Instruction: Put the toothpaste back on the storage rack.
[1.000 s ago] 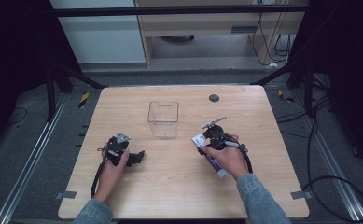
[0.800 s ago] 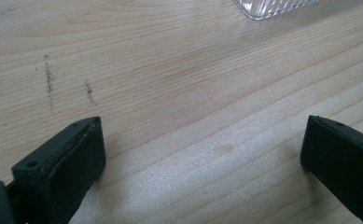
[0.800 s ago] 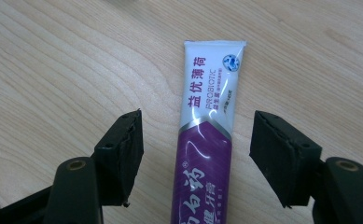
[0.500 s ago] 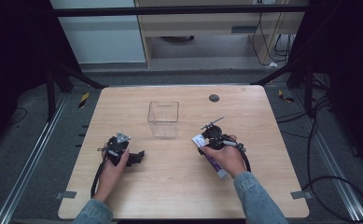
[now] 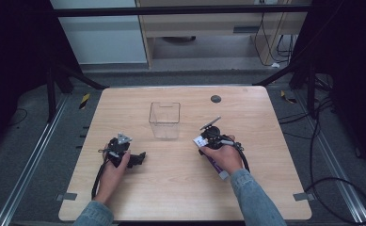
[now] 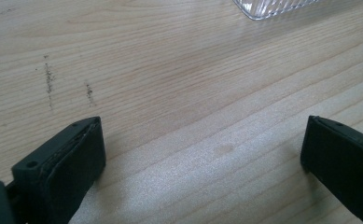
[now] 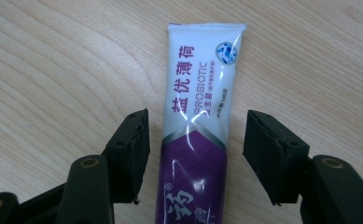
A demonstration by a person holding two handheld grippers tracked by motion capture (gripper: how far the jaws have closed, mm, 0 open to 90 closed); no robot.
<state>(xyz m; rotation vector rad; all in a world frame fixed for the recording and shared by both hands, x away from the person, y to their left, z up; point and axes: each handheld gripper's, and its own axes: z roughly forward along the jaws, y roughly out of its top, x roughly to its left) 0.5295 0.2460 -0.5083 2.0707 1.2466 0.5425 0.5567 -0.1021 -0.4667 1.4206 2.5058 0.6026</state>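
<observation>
Since approx. one sec. ago the right gripper (image 7: pixel 195 158) shifted only a little over the toothpaste tube (image 7: pixel 198 126), and its jaws have just been closing in around it. Between the jaws lies the tube, but in the right gripper view a thin gap of wood shows on each side, so the pads do not press it yet: the tool is released, not grasping.

Tube lies flat on the table (image 5: pixel 265 188), white at the crimped end, purple at the lower part, w/ purple Chinese letters and the word PROBIOTIC. In the high view the tube (image 5: pixel 214 162) is at the right-centre of the table, mostly under the right hand (image 5: pixel 223 155); its white end points toward the clear plastic box (image 5: pixel 164 120), which stands near, apart from it.

Left gripper (image 5: pixel 124 153) rests on the table at the left side, held by the left hand (image 5: pixel 110 169). In the left gripper view its jaws stand wide apart w/ only bare wood between them, so also released. A corner of the clear box (image 6: pixel 272 7) shows at the top edge. A small dark disc (image 5: pixel 215 99) lies near the far edge of the table.
</observation>
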